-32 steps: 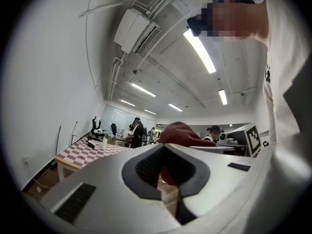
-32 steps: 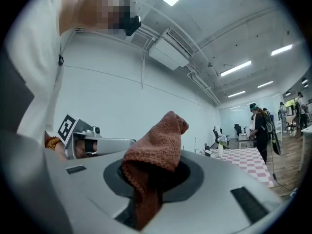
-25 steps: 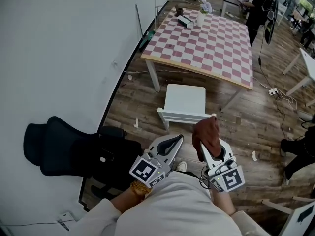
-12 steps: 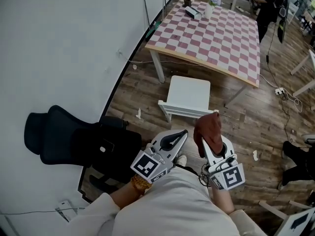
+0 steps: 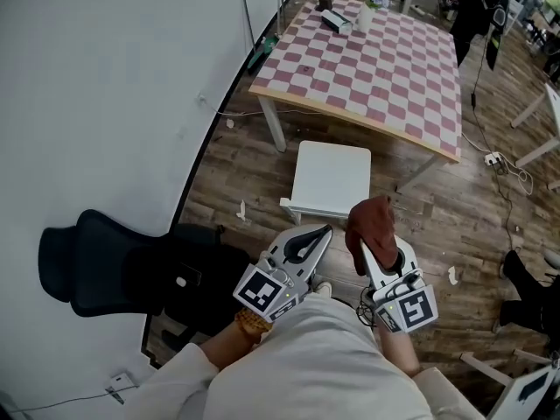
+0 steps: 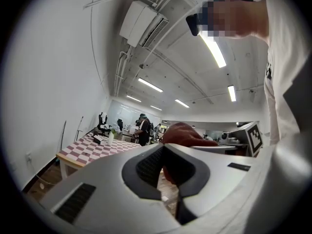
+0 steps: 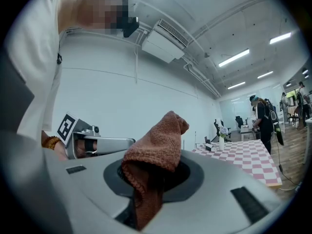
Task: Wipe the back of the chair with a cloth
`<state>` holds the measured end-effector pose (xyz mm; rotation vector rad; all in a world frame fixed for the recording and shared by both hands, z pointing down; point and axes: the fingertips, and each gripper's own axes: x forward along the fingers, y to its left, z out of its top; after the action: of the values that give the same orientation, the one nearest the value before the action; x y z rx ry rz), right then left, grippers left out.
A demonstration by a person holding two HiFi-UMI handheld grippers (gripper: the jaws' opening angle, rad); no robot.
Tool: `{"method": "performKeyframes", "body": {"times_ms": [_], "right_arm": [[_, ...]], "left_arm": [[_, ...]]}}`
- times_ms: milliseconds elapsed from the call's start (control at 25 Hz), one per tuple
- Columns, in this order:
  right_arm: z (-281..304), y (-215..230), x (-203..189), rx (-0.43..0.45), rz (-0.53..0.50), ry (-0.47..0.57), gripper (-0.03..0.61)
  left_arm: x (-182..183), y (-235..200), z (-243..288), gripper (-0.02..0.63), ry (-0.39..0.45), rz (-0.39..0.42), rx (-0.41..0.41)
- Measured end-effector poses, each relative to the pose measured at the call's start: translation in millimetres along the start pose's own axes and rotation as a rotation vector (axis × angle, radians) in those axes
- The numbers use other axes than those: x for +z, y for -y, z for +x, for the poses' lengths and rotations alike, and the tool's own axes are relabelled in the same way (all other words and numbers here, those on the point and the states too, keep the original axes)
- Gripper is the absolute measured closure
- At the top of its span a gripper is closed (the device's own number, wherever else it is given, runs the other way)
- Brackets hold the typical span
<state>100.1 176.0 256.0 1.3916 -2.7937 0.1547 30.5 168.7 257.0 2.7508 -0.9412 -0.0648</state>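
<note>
The right tongs (image 5: 374, 250) pinch a reddish-brown cloth (image 5: 369, 221). The left tongs (image 5: 311, 241) are pressed together with nothing between them. A black chair (image 5: 114, 269) stands off to their left.

A white stool (image 5: 331, 175) is standing in the middle, blocking the way to the far table (image 5: 376, 68). Open floor (image 5: 249, 160) is lying between it and the left chair (image 5: 114, 269).

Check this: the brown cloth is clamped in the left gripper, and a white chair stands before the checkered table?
Wrong gripper: the right gripper view shows the brown cloth clamped in the right gripper; the left gripper is shut, empty. The white chair does stand before the checkered table.
</note>
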Motion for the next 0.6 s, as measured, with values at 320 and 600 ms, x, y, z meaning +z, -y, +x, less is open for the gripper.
{"method": "performKeyframes", "body": {"times_ms": [320,600], "right_arm": [[97.6,8.2,-2.9,0.016,-0.002,-0.045,0.495],[159.0,10.0,-5.4,-0.01,-0.002,-0.057,0.495]], "left_arm": [[24.1,-90.3,10.4,0.583,0.049,0.009,-0.014],[30.7,-145.3,11.4,0.583,0.061,0.007,-0.05]]}}
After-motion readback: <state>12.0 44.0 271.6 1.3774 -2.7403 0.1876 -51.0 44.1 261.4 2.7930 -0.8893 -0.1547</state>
